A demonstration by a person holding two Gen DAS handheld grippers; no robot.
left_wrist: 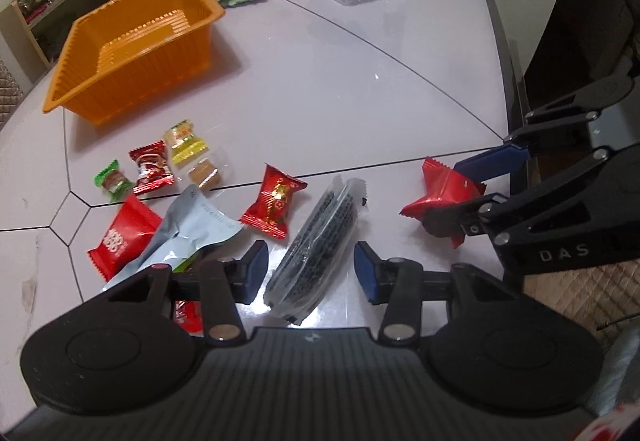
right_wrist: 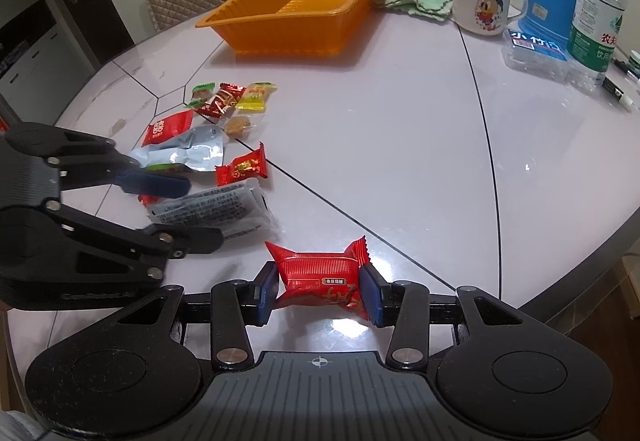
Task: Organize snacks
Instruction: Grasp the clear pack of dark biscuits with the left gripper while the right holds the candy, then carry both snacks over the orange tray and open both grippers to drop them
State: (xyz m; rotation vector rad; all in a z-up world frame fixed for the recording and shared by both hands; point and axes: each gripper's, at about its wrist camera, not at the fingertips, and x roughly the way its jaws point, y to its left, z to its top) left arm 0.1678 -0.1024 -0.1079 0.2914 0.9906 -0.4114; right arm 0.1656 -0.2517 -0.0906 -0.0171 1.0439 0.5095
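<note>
On the pale bench, left wrist view: left claw released, its blue pads standing either side of a clear packet of dark biscuits, not pressing it. Loose wrapped snacks lie to the left; empty orange basket sits well beyond. Right wrist view: right claw clenched on a red snack packet, pads pressed against both its sides, low over the bench. The orange basket stands far across.
</note>
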